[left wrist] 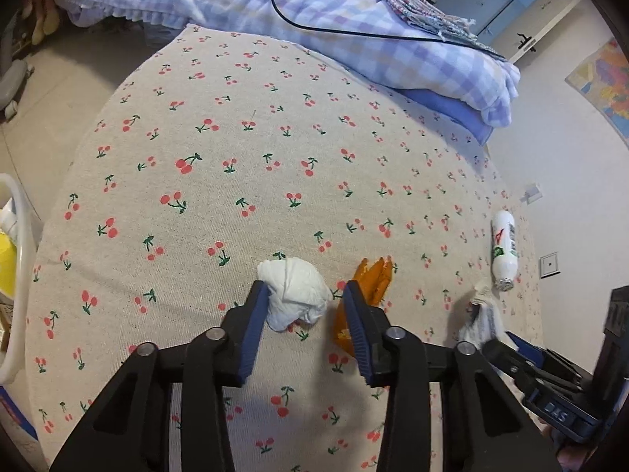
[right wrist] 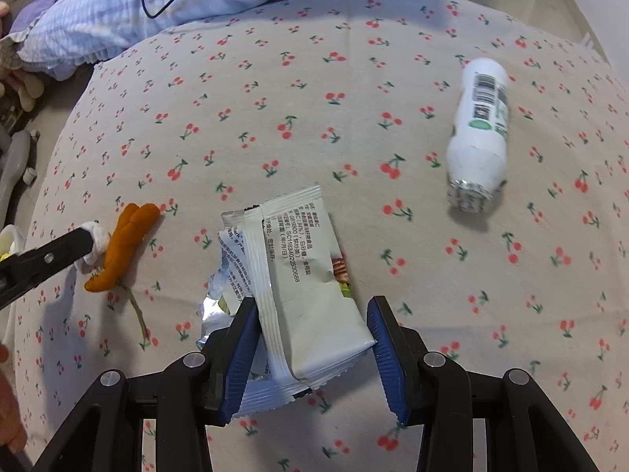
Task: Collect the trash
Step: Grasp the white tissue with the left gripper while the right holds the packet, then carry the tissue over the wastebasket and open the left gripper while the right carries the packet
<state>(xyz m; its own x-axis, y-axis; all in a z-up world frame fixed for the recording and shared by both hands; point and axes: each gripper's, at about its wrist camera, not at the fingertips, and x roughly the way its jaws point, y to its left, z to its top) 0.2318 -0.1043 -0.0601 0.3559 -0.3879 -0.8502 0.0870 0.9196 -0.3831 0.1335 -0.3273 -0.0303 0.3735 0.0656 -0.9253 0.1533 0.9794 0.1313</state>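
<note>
Tissue sits between the open left gripper's fingers, wrapper between the open right gripper's, bottle further off.

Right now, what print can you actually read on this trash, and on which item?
"SC11834022530688" and "(年/月/日)": back of the white snack wrapper between the right gripper's fingers; its other lines are too small to read.
Barcode and code square on the white bottle: digits blurred.
Crumpled tissue, orange peel: no text.
</note>
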